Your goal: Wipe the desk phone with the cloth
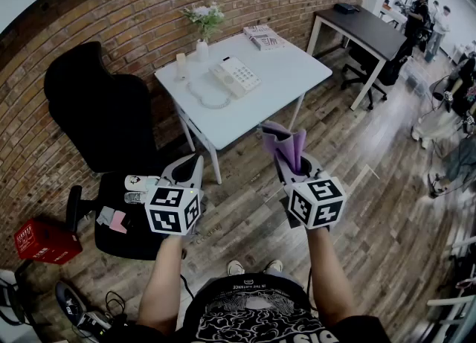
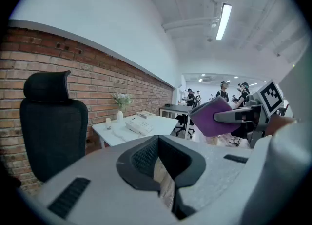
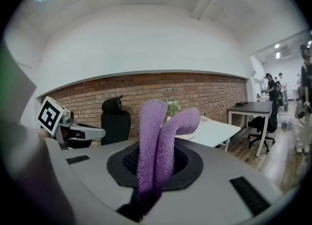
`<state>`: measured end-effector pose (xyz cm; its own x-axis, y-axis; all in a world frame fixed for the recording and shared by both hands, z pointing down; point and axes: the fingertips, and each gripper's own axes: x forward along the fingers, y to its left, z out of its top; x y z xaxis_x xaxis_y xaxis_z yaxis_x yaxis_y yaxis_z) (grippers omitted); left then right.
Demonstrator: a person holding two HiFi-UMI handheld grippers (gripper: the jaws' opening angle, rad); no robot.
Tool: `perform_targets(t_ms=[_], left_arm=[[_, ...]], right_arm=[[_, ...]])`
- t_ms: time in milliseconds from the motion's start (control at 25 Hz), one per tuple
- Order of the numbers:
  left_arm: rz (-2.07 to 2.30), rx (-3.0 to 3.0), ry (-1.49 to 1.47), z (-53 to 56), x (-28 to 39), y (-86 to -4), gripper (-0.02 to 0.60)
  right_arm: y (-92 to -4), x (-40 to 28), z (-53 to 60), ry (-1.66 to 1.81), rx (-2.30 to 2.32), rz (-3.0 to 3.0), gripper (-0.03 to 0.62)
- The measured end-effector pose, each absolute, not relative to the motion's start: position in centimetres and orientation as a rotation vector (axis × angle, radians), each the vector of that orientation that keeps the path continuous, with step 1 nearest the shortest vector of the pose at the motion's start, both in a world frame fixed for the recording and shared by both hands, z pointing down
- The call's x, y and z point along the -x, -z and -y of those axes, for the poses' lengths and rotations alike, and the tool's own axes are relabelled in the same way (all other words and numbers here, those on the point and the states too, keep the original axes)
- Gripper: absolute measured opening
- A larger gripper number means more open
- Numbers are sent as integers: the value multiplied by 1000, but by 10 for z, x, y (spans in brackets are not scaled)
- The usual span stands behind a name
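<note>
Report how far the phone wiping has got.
Done: the cloth is clamped in the right gripper. In hand: both grippers hang over the floor, short of the table; the left gripper is shut, empty. Left: the phone sits unwiped.

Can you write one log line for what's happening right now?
right gripper: shut on purple cloth | left gripper: shut, empty | desk phone: on white table, untouched | grippers: short of table

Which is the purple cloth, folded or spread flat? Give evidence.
Folded. The cloth stands doubled in two thick lobes, pinched in the shut jaws of the right tool; none of it lies flat.
</note>
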<state>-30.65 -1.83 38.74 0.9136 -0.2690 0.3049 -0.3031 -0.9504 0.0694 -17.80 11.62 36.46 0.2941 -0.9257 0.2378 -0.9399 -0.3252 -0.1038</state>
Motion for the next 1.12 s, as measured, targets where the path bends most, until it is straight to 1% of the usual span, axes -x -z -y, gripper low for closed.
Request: perform_targets(t_ms=[320,560,840,1120], left_arm=[[394,-2964,-454,23,295,-393,6],[349,-2965,-473,29,273,-398,6],[310,-2972,-500,35,227,-403,6],[307,-2981,-530,35,157,-407,6]], right_arm=[[-370,173,-111,-402,-2501,1771,48],[-374,156,-109,-418,-2508,1737,48],[-379,115,-99,-421,-2521,1729,48],[-388,48,-94,-440,-2520,1752,48]])
